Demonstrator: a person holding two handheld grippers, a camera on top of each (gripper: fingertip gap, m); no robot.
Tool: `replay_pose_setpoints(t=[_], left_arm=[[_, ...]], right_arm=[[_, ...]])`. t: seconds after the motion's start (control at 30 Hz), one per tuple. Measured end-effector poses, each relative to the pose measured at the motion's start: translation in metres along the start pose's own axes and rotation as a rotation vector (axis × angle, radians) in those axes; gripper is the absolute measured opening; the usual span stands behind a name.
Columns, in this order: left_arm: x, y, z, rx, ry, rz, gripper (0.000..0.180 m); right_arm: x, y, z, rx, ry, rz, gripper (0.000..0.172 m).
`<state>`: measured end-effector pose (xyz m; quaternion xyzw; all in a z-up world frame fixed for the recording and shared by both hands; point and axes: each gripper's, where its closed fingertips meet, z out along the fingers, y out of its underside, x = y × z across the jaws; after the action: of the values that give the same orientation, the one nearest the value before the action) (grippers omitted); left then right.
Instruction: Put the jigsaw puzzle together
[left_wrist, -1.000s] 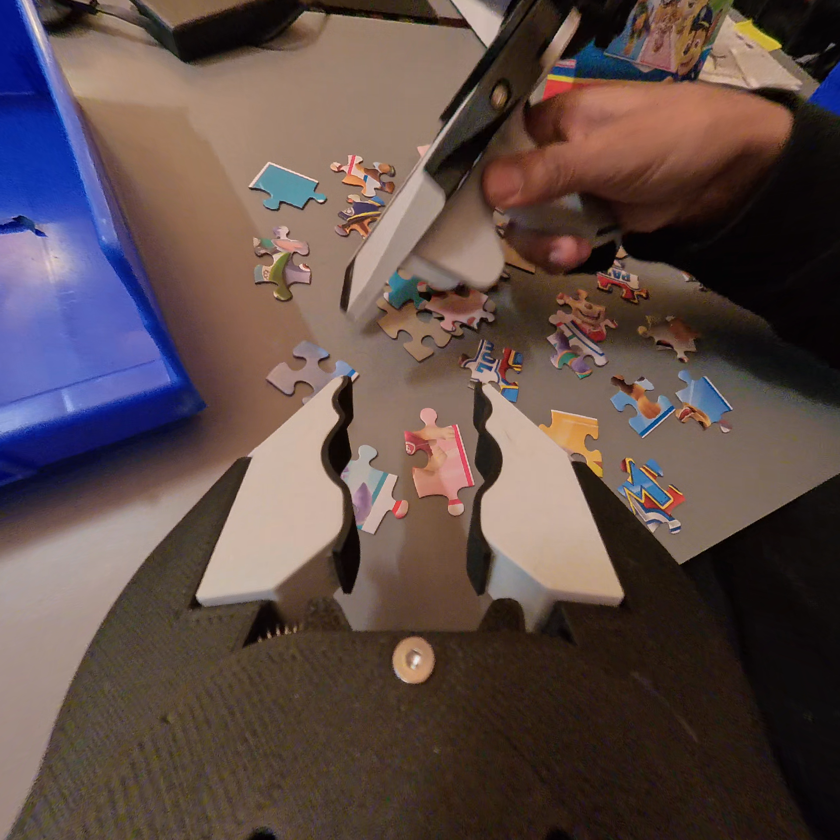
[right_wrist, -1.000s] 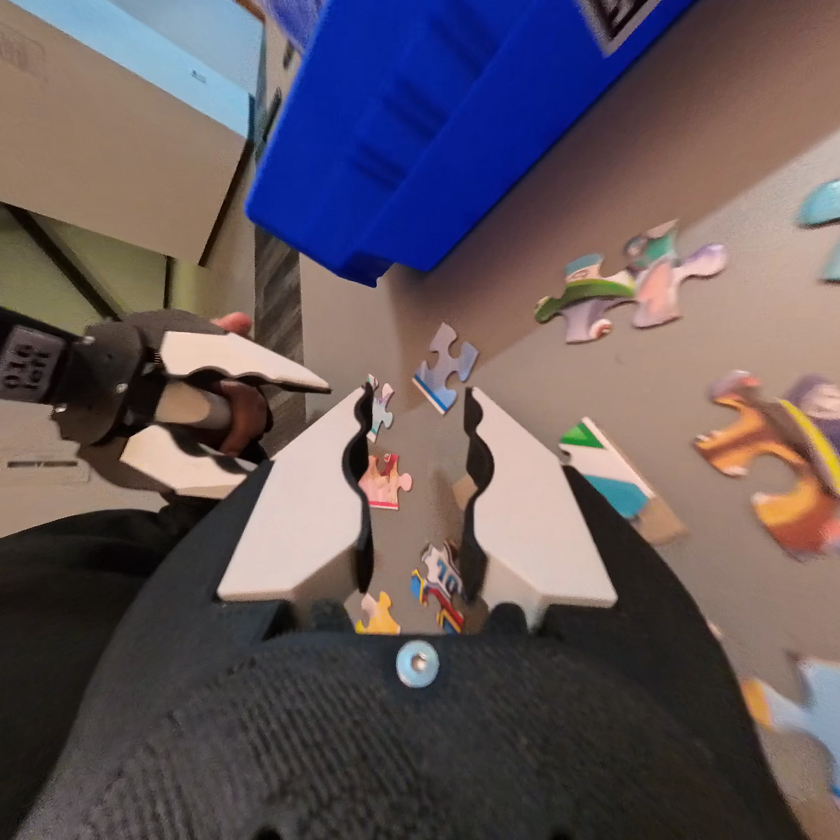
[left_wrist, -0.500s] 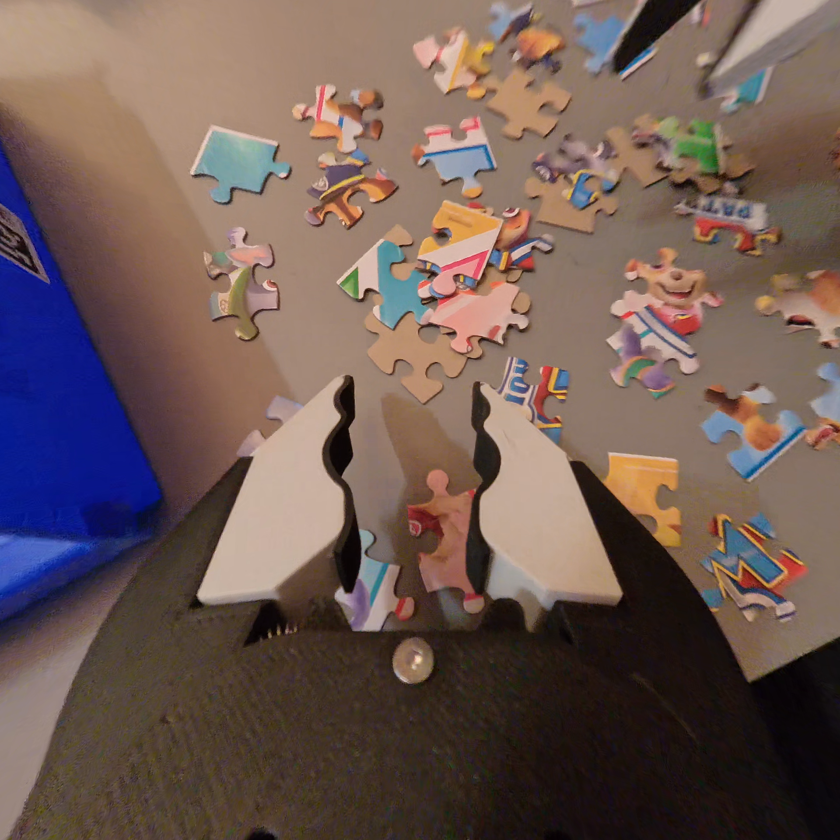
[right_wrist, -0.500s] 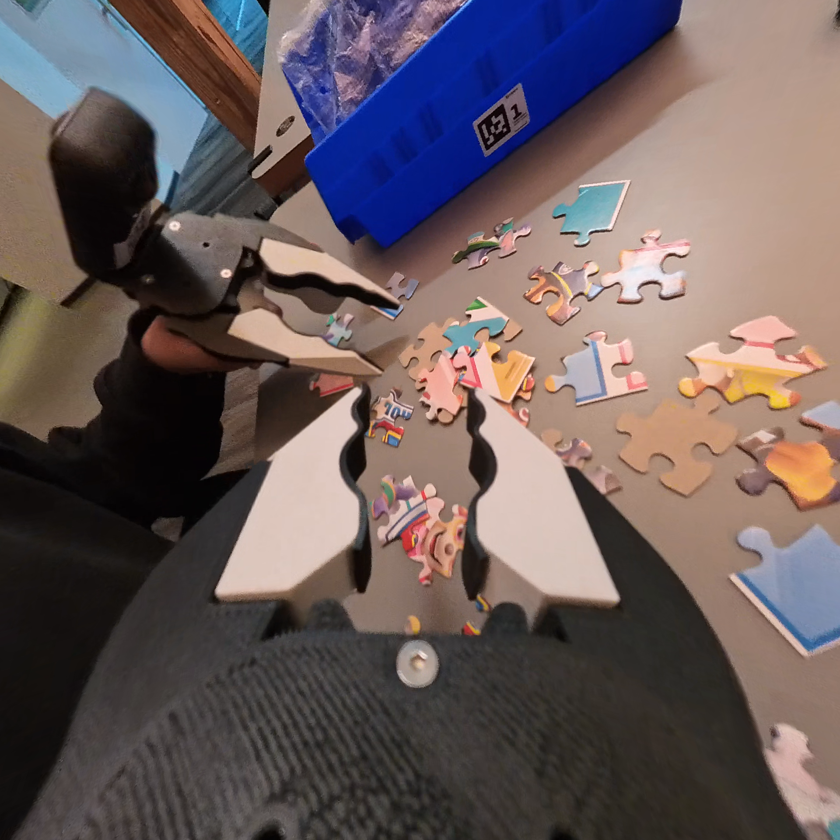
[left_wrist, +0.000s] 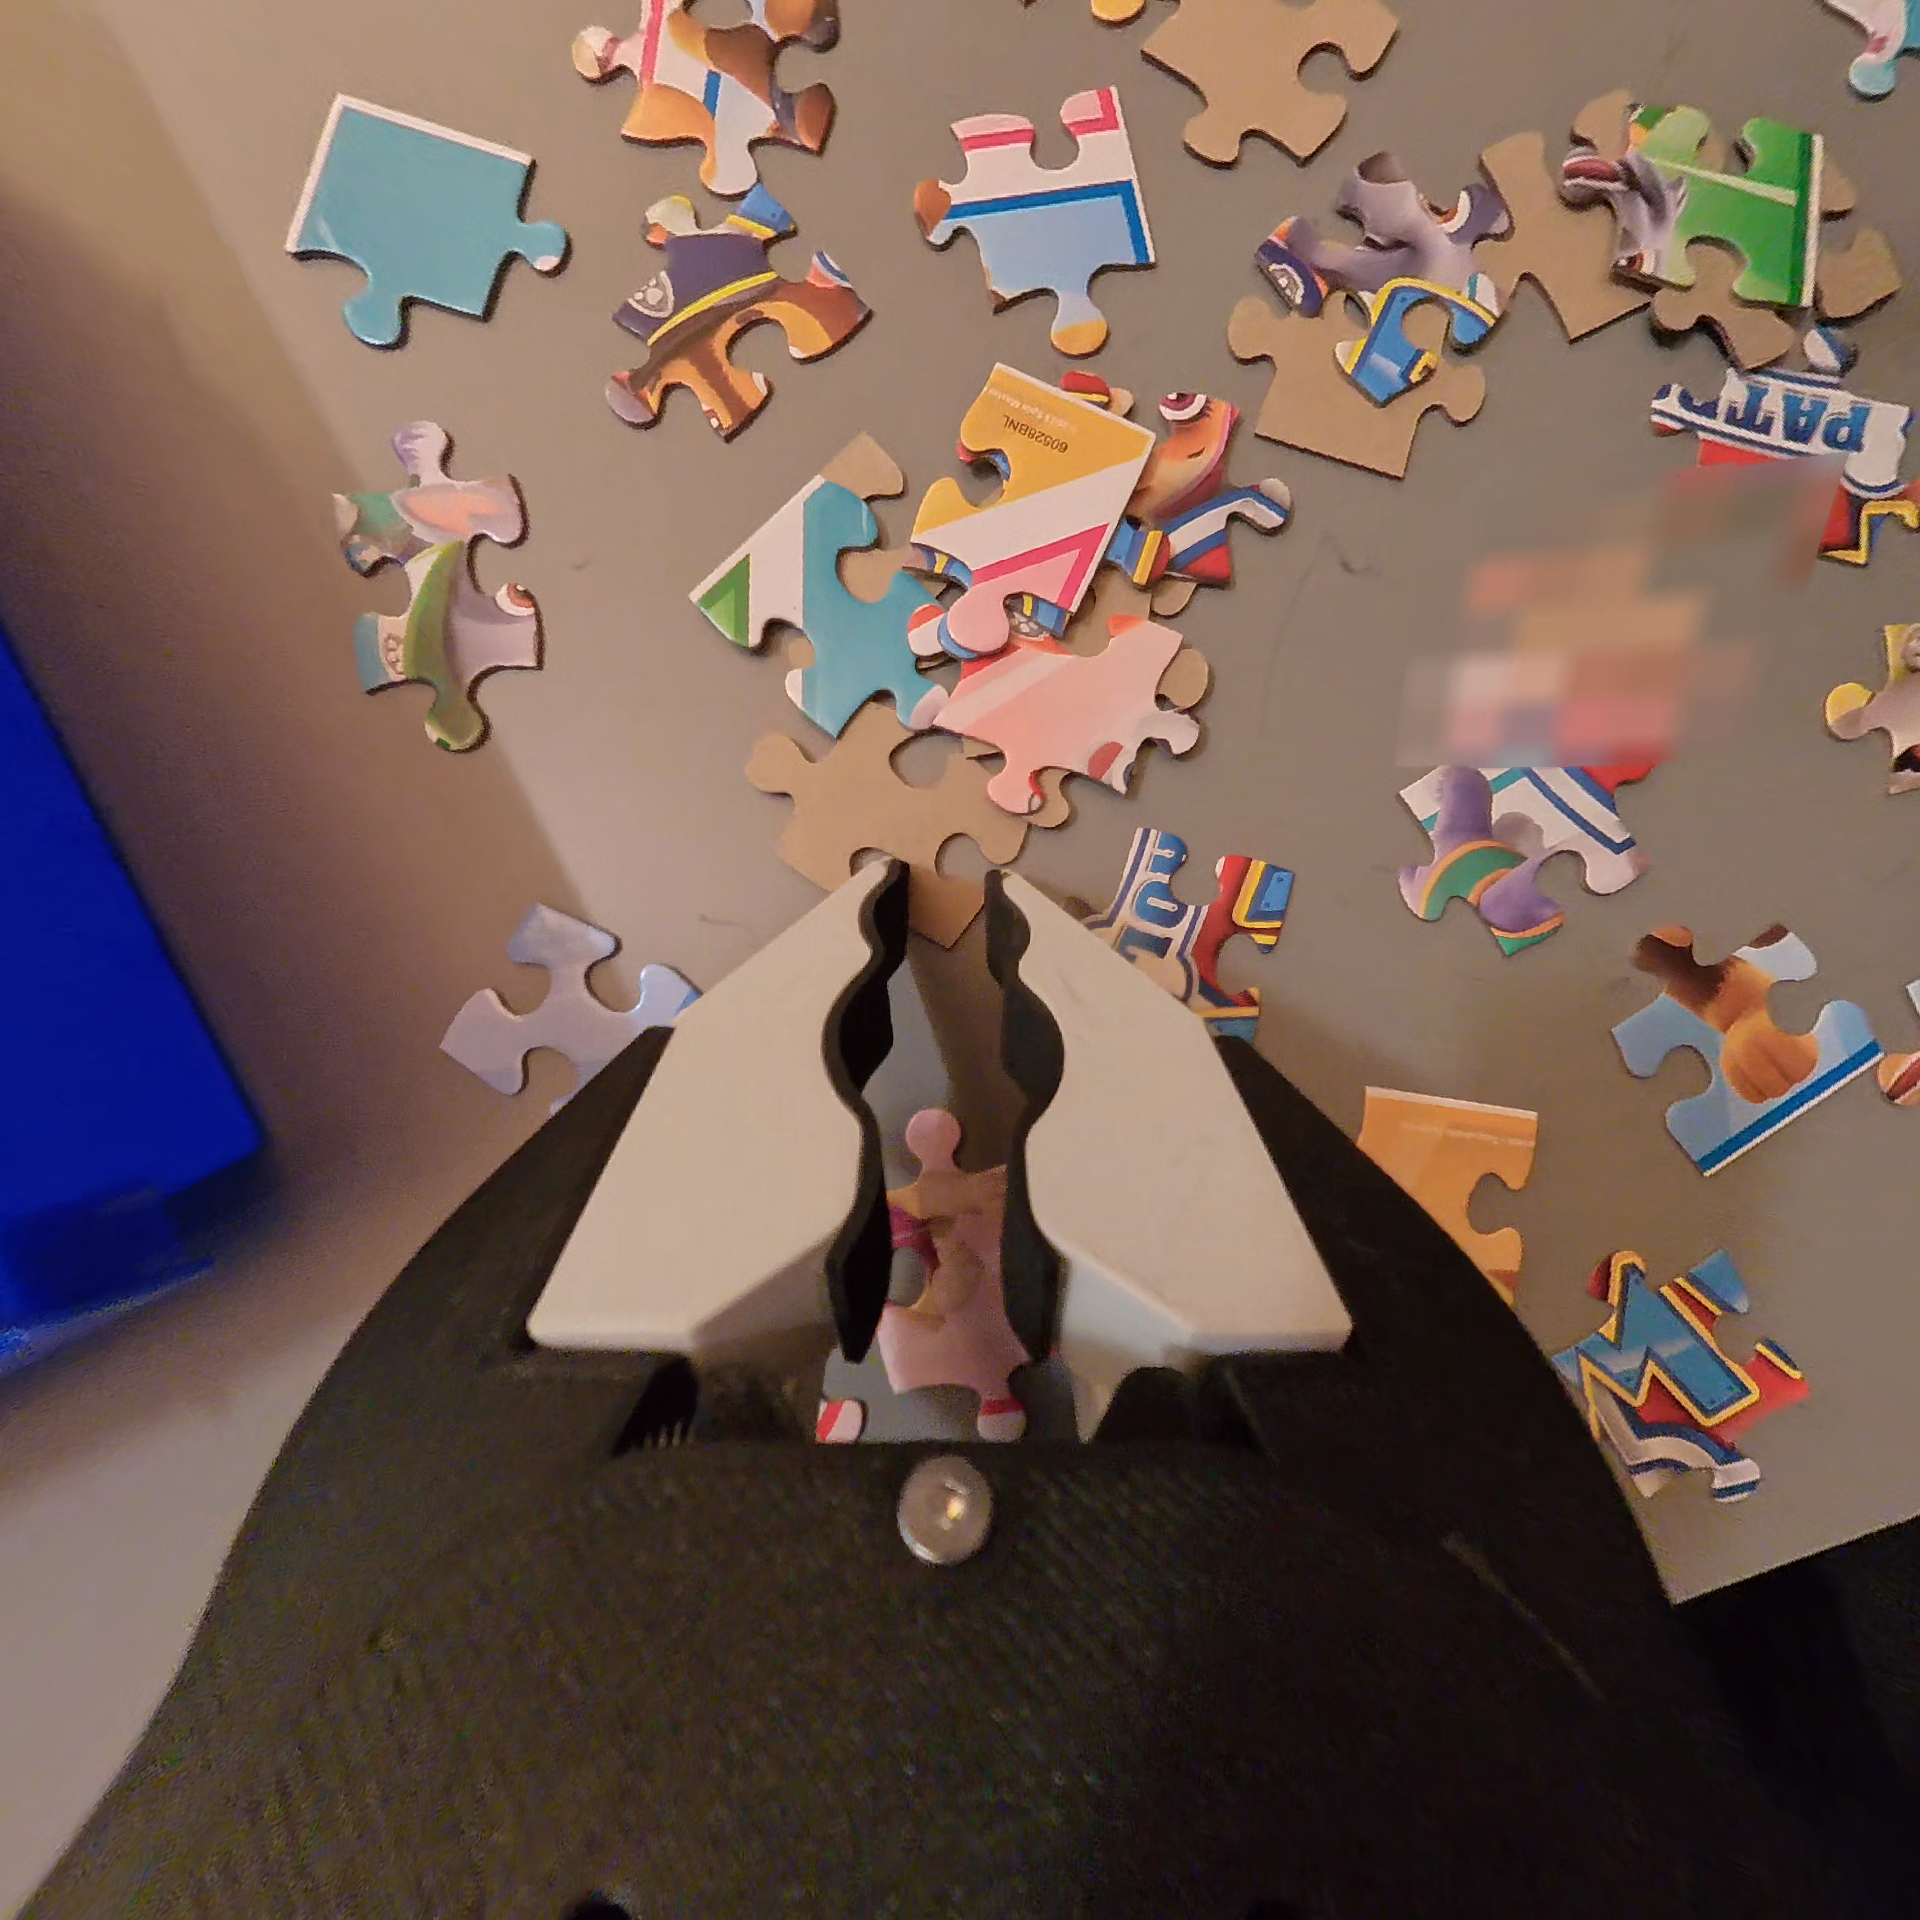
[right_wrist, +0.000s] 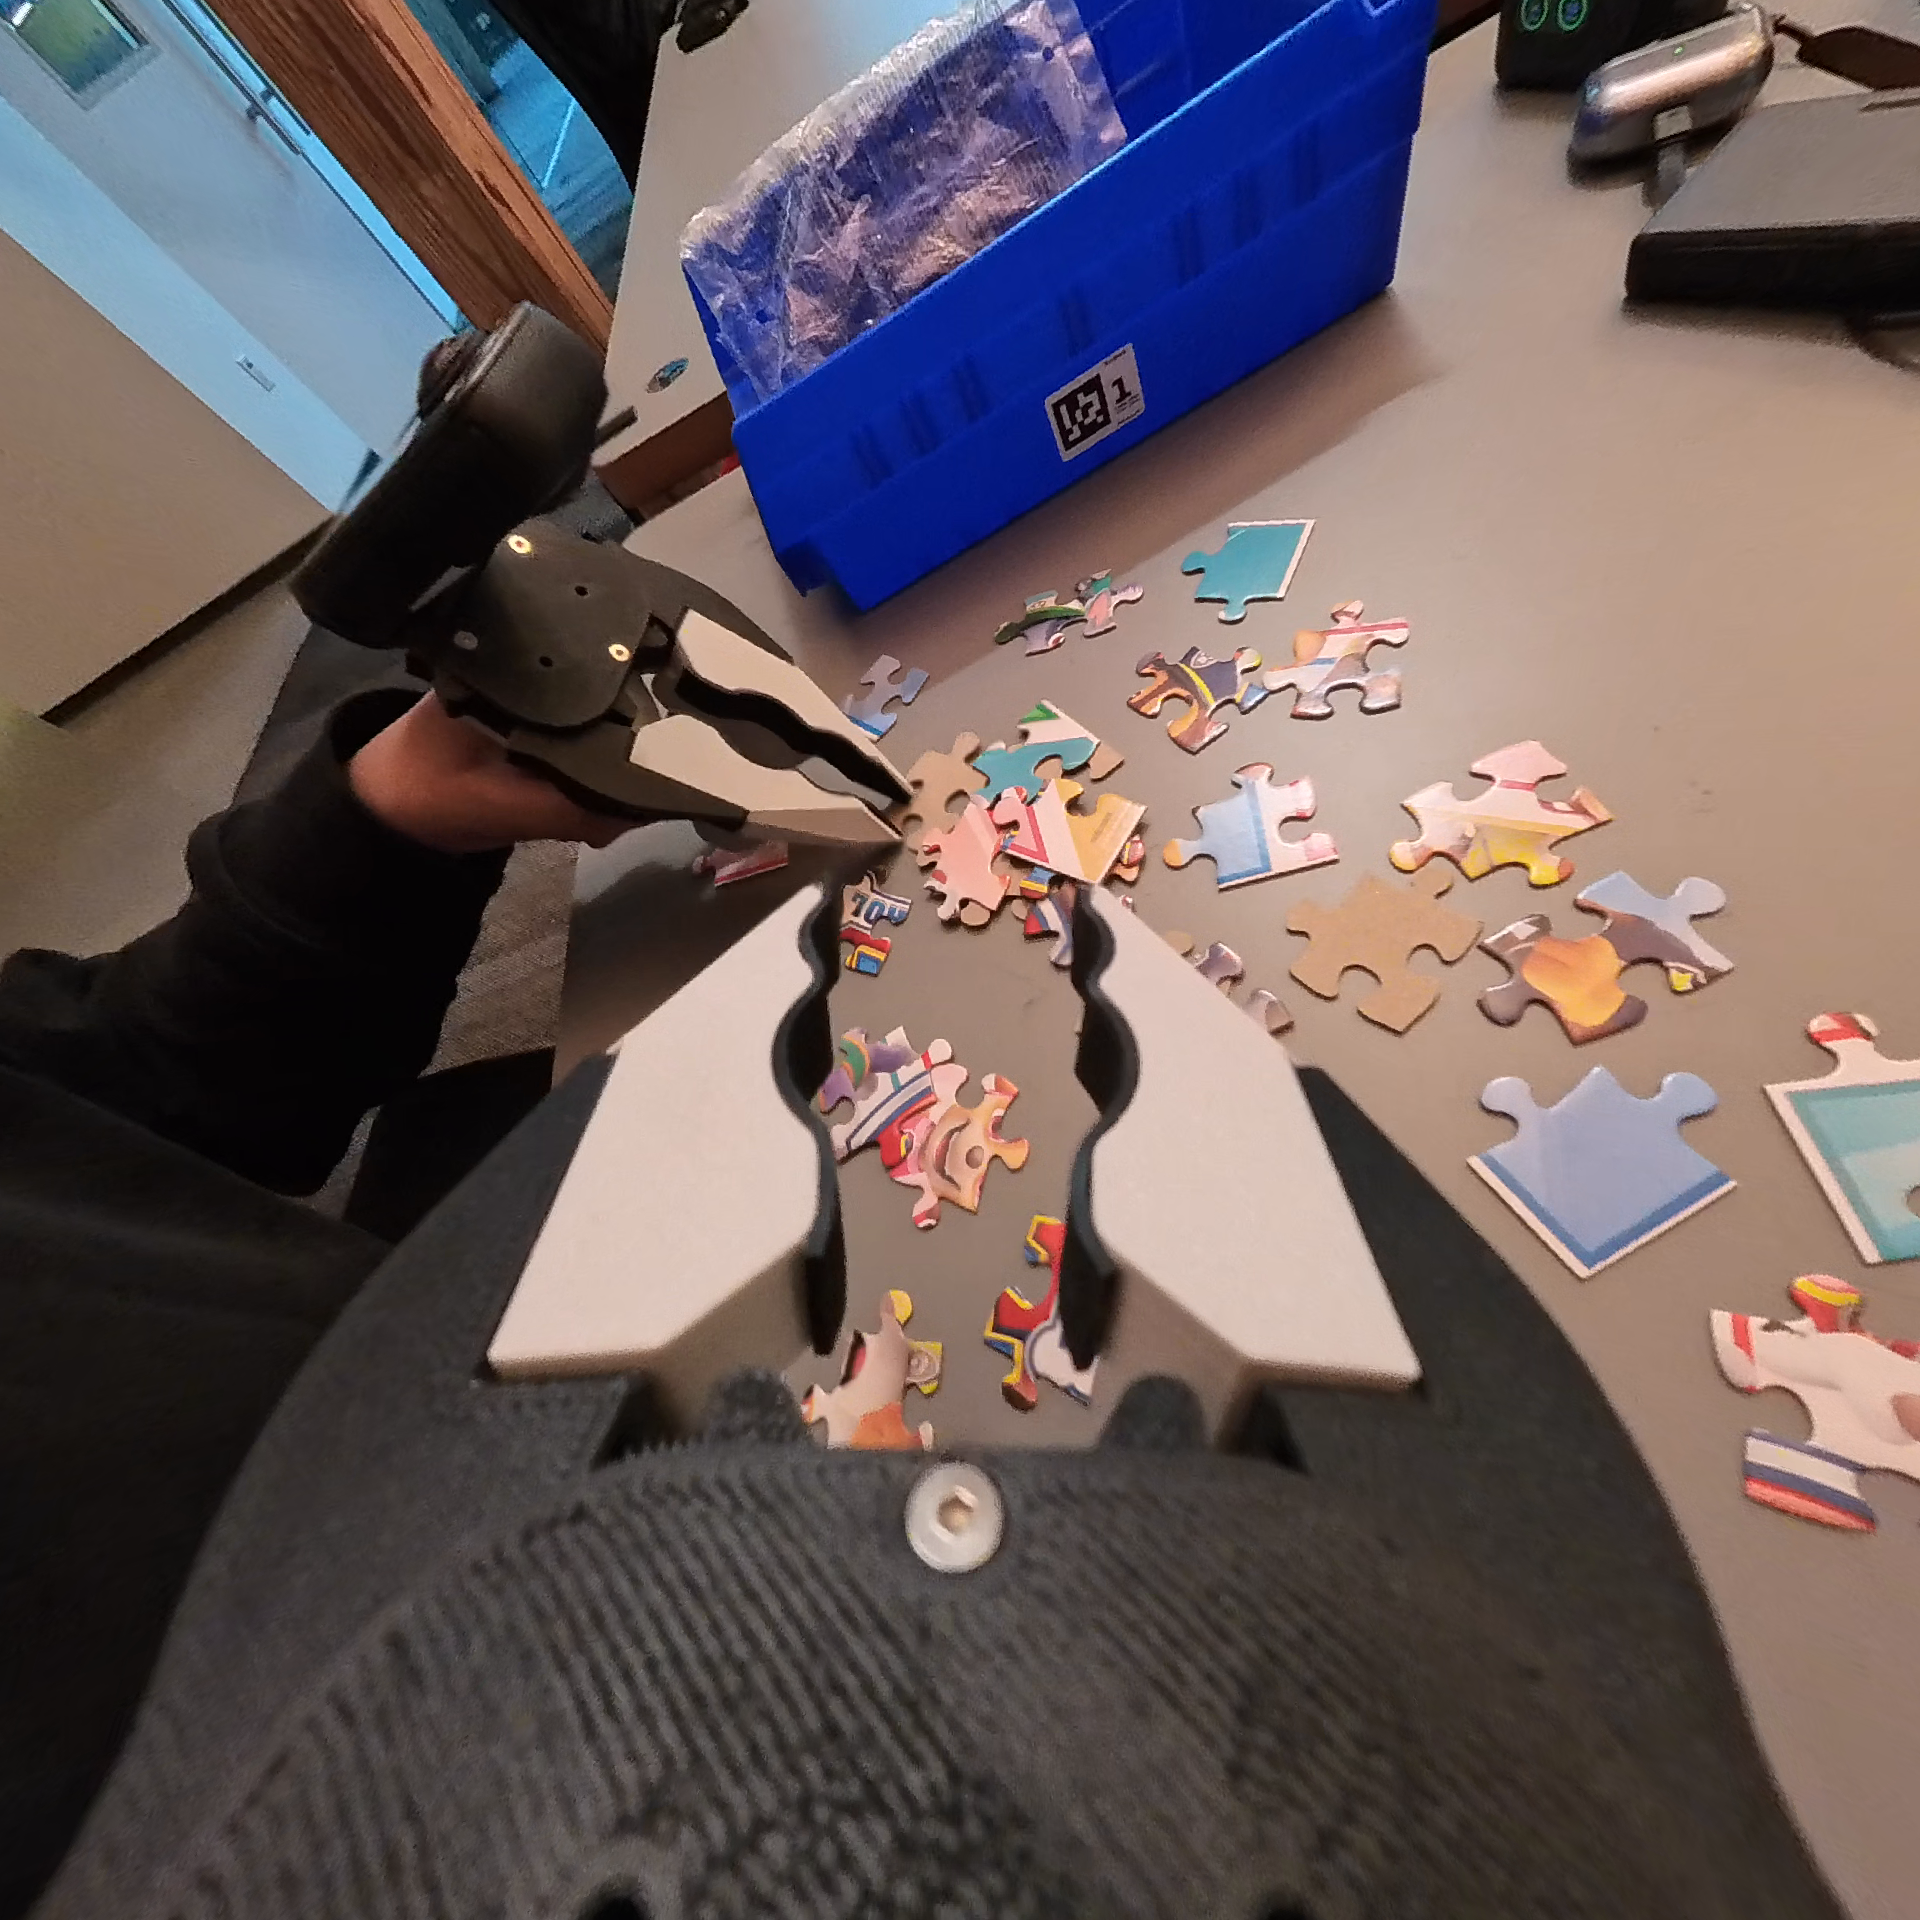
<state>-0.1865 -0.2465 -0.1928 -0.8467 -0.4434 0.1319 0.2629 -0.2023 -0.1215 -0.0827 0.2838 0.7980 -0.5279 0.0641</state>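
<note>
My left gripper (left_wrist: 940, 883) has its jaws nearly closed on the near tab of a brown, face-down puzzle piece (left_wrist: 873, 800). The piece lies flat on the grey mat (left_wrist: 644, 831), and the tab fills the narrow gap between the tips. The right wrist view shows the left gripper (right_wrist: 894, 816) tilted down, with its tips at the edge of that brown piece (right_wrist: 940, 784). The piece sits under a small pile of teal (left_wrist: 831, 613), pink (left_wrist: 1060, 717) and yellow (left_wrist: 1029, 488) pieces. My right gripper (right_wrist: 951, 904) is open and empty, above the mat and just right of the left one.
Several coloured puzzle pieces are scattered over the mat. A blue bin (right_wrist: 1091, 312) holding a plastic bag stands at the back left, and also shows in the left wrist view (left_wrist: 83, 1039). A black flat device (right_wrist: 1787, 218) lies at the back right. The table edge runs behind the left gripper. The grippers' ends are close to 15 cm from one another.
My left gripper moved forward to the brown piece, and its jaws went from wide open to nearly closed around the tab. My right gripper drew back and stayed open.
</note>
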Motion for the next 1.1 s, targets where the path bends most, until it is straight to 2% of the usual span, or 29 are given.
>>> replay_pose_setpoints(t=[0.2,0.37,0.47,0.57,0.63,0.7,0.8,0.87,1.0,1.1], left_arm=[[-0.003,-0.002,-0.018,0.036,0.03,-0.055,0.012],[0.003,-0.01,-0.038,0.115,0.135,-0.135,0.012],[0.008,-0.015,-0.047,0.157,0.192,-0.165,0.012],[0.017,-0.019,-0.053,0.188,0.258,-0.183,0.012],[0.024,-0.021,-0.056,0.196,0.291,-0.178,0.012],[0.03,-0.023,-0.058,0.2,0.315,-0.165,0.012],[0.039,-0.026,-0.061,0.211,0.358,-0.15,0.012],[0.039,-0.026,-0.062,0.217,0.36,-0.144,0.01],[0.031,-0.032,-0.07,0.287,0.351,-0.161,0.023],[0.015,-0.036,-0.078,0.366,0.308,-0.205,0.028]], right_arm=[[0.0,-0.002,-0.003,0.02,-0.005,-0.009,0.043],[-0.03,-0.007,0.02,0.035,-0.121,-0.145,0.043],[-0.035,0.005,0.049,-0.044,-0.018,-0.416,0.05],[-0.036,0.021,0.076,-0.153,0.166,-0.847,0.049],[-0.043,0.027,0.09,-0.185,0.241,-1.089,0.044],[-0.054,0.032,0.1,-0.19,0.246,-1.21,0.036],[-0.06,0.033,0.105,-0.183,0.25,-1.261,0.024],[-0.059,0.028,0.104,-0.166,0.265,-1.272,0.0],[-0.048,0.026,0.103,-0.18,0.267,-1.161,0.0],[-0.04,0.013,0.103,-0.116,0.239,-0.934,0.0]])
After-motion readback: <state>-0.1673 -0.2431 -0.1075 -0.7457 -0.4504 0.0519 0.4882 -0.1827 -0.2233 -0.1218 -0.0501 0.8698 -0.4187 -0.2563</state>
